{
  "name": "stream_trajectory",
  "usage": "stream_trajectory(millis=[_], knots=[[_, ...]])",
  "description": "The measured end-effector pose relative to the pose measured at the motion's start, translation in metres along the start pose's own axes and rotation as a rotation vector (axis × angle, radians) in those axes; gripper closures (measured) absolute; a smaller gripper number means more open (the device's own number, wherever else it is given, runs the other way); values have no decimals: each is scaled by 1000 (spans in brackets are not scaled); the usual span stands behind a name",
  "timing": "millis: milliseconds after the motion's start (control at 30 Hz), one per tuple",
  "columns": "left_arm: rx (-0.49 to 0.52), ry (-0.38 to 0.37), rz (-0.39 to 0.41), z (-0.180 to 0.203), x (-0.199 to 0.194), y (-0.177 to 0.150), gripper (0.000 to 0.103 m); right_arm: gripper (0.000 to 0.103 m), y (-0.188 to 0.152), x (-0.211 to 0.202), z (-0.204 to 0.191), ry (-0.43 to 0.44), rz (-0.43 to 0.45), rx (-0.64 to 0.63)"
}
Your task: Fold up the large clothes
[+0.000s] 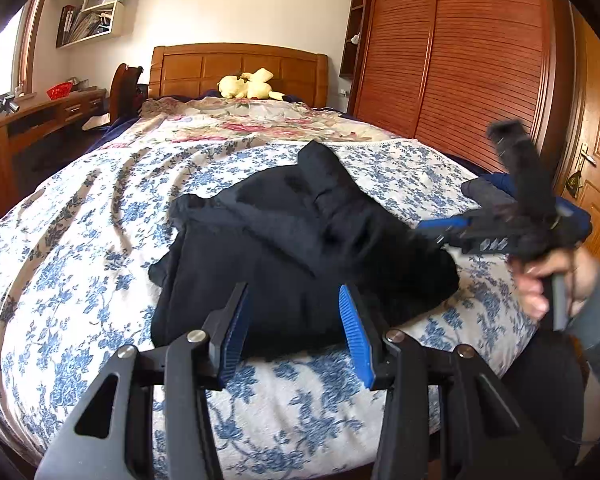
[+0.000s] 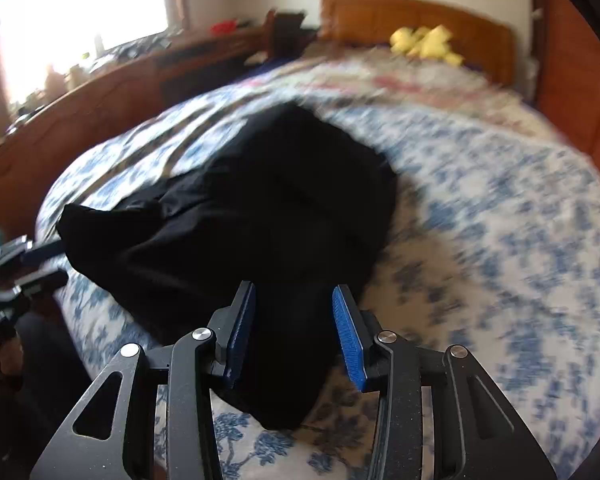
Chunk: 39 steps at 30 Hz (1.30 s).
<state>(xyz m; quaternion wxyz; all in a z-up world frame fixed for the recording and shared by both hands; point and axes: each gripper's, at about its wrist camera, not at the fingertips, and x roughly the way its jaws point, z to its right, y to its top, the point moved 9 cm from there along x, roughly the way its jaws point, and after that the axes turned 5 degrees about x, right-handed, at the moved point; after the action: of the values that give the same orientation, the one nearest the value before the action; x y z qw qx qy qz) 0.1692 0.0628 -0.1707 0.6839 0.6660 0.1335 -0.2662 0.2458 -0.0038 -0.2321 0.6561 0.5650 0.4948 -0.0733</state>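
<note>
Black garment [image 1: 300, 248], left wrist view: we see it heaped on the floral bedspread [image 1: 80, 240], just ahead of our left gripper [image 1: 292, 304].
Left gripper: jaws spread wide, gripping nothing.
Right gripper [image 1: 444, 228]: blurred at the heap's right edge.
Right wrist view: garment [image 2: 260, 216] reaches between our right gripper [image 2: 294, 300] fingers; jaws wide apart, nothing clamped.
</note>
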Motion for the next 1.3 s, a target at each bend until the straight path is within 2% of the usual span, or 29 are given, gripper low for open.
stream_trajectory(millis=[167,333,567,700,967,1300], knots=[[11,39,-34,4,4,5,59,62,-9,23,-6,71,-42,-38],[12,49,-75,14,13,9,59,62,-18,23,1,141,-7,-1],[28,58,-101,30,21,15,59,63,-16,13,-6,67,11,-51],[37,58,-103,40,24,21,59,63,-14,14,-3,73,15,-46],[77,93,-140,52,38,23,59,62,-11,-5,20,46,48,-20],[80,114,-157,55,50,23,59,62,-20,-18,43,6,57,-2]])
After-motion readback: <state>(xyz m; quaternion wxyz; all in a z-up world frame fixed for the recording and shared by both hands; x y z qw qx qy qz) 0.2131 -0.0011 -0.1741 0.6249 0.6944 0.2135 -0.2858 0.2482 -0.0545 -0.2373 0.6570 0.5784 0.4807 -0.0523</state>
